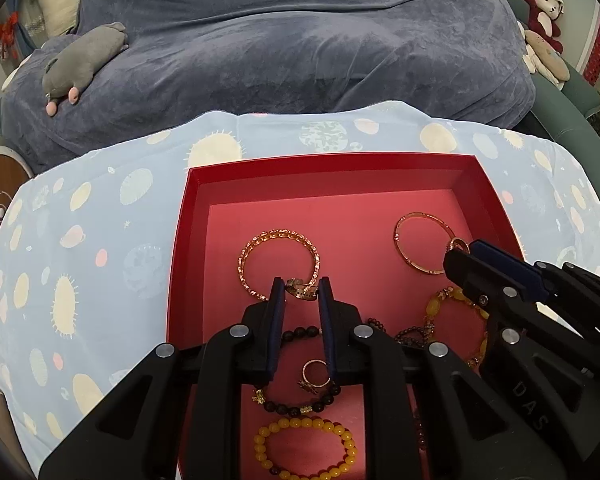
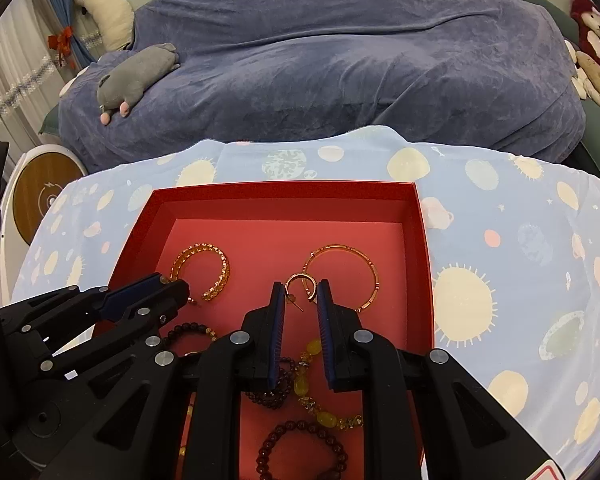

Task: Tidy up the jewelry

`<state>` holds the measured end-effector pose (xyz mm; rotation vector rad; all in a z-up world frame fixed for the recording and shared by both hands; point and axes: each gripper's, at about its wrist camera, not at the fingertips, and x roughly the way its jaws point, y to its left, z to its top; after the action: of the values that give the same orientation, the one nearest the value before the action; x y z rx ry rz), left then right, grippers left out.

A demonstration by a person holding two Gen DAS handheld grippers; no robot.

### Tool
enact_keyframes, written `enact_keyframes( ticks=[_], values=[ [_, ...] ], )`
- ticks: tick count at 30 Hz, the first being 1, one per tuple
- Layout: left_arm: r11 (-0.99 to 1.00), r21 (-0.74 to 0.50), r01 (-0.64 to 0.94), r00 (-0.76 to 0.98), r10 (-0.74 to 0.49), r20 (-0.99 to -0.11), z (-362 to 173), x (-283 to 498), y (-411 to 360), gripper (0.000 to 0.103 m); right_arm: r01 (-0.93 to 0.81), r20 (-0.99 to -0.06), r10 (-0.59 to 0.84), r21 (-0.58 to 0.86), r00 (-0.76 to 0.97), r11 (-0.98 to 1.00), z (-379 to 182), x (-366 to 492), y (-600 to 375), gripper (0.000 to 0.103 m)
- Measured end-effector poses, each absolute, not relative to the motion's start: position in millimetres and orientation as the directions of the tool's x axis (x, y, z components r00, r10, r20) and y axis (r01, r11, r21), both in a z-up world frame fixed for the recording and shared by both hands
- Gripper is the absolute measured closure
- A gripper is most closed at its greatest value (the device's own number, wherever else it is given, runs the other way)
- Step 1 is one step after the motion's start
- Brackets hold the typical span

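Note:
A red box point(image 1: 332, 168) point(image 2: 284, 194) holds the jewelry. My left gripper point(image 1: 302, 290) is open, its tips either side of a small gold ring point(image 1: 300, 290) lying by a braided gold bangle point(image 1: 278, 264) point(image 2: 202, 276). My right gripper point(image 2: 300, 292) point(image 1: 466, 252) is open, its tips flanking a gold hoop earring point(image 2: 300, 286) next to a thin gold bangle point(image 2: 342, 276) point(image 1: 424, 242). Below lie a dark bead bracelet point(image 1: 300, 400), a yellow bead bracelet point(image 1: 304, 448), a ring point(image 1: 314, 374), a yellow stone bracelet point(image 2: 320, 400) point(image 1: 454, 320) and a dark red bead bracelet point(image 2: 300, 452).
The box sits on a light blue planet-print cloth point(image 1: 100, 240) point(image 2: 500, 260). Behind is a bed under a blue-grey blanket point(image 1: 300, 48) with a grey plush toy point(image 1: 88, 60) and red plush toys point(image 1: 544, 12). A round wooden-topped device point(image 2: 44, 196) stands at the left.

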<state>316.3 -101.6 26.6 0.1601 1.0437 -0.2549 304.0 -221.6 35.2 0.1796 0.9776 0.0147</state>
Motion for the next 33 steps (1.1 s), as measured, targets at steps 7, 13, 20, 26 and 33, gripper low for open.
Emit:
enact_keyframes(
  ticks=[7, 13, 20, 26, 33],
  values=[
    [0.964, 0.02, 0.267, 0.489, -0.118, -0.864, 24.8, 317.7, -101.2, 0.074, 0.085, -0.824, 0.078, 0.151, 0.561, 0.985, 35.0, 304.9, -223.4, 0.083],
    [0.964, 0.026, 0.264, 0.498, -0.113, -0.86, 28.4, 317.1, -101.8, 0.065, 0.099, -0.823, 0.065, 0.146, 0.564, 0.984, 37.2, 304.0, -224.9, 0.078],
    [0.966, 0.035, 0.257, 0.508, -0.104, -0.855, 35.8, 310.2, -100.4, 0.065, 0.11, -0.823, 0.054, 0.14, 0.566, 0.984, 46.3, 296.4, -224.0, 0.074],
    [0.967, 0.028, 0.252, 0.521, -0.111, -0.846, 51.1, 294.8, -94.1, 0.065, 0.123, -0.813, 0.047, 0.145, 0.581, 0.982, 60.9, 279.3, -224.8, 0.064],
    [0.967, 0.029, 0.255, 0.545, -0.119, -0.83, 72.1, 263.2, -87.0, 0.065, 0.128, -0.796, 0.03, 0.134, 0.605, 0.983, 79.9, 247.8, -217.7, 0.062]
  ],
)
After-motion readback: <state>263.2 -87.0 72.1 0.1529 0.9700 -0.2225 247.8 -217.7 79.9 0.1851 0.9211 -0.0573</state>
